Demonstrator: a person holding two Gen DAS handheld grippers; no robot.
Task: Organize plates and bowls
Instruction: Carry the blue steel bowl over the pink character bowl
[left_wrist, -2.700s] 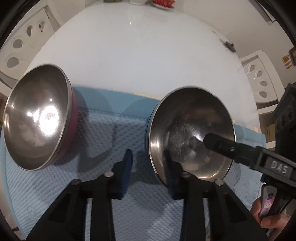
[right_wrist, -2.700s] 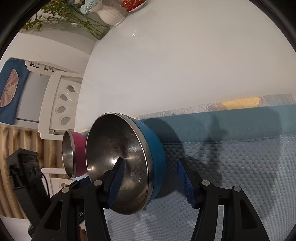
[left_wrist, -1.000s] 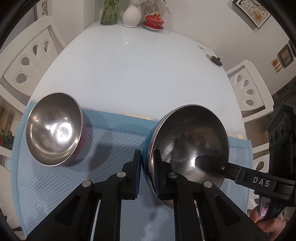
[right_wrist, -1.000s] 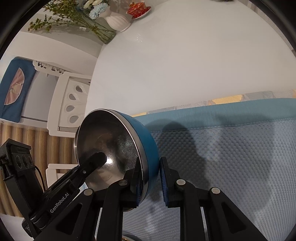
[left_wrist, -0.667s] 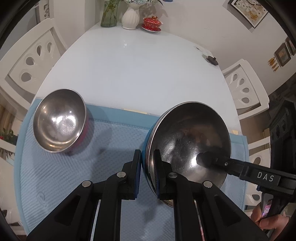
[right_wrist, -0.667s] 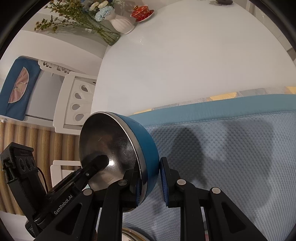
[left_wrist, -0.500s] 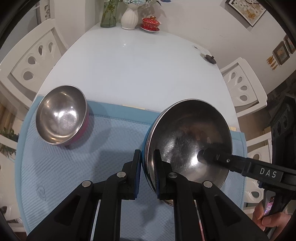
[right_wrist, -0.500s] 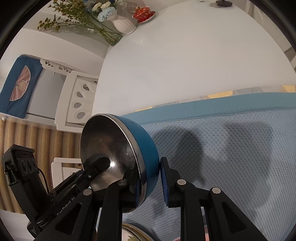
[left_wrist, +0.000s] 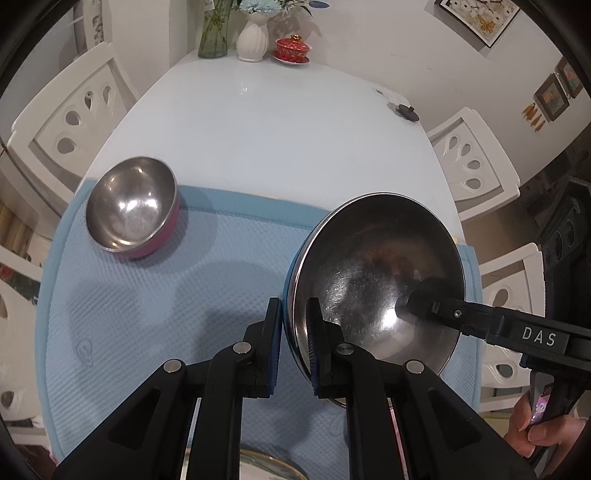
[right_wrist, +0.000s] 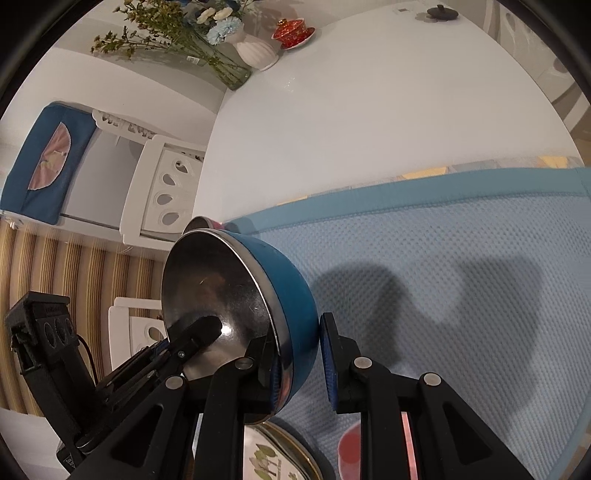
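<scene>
A blue bowl (left_wrist: 373, 273) with a steel inside is held in the air above the light blue mat (left_wrist: 155, 314). My left gripper (left_wrist: 293, 345) is shut on its left rim. My right gripper (right_wrist: 301, 363) is shut on its opposite rim, where the blue bowl (right_wrist: 280, 291) shows its blue outside. A smaller pink bowl (left_wrist: 135, 208) with a steel inside sits upright on the mat at the far left. A gold-rimmed plate (right_wrist: 280, 458) with a leaf pattern lies below, partly hidden by the grippers.
The white table (left_wrist: 266, 122) extends beyond the mat. At its far end stand a glass vase (left_wrist: 212, 33), a white vase (left_wrist: 253, 40) and a red lidded cup (left_wrist: 293, 48). White chairs (left_wrist: 70, 122) flank both sides. A red-pink object (right_wrist: 351, 450) shows under my right gripper.
Both grippers, open around the blue bowl's rims at first, have shut on it and lifted it together. The pink bowl and mat look smaller and farther below.
</scene>
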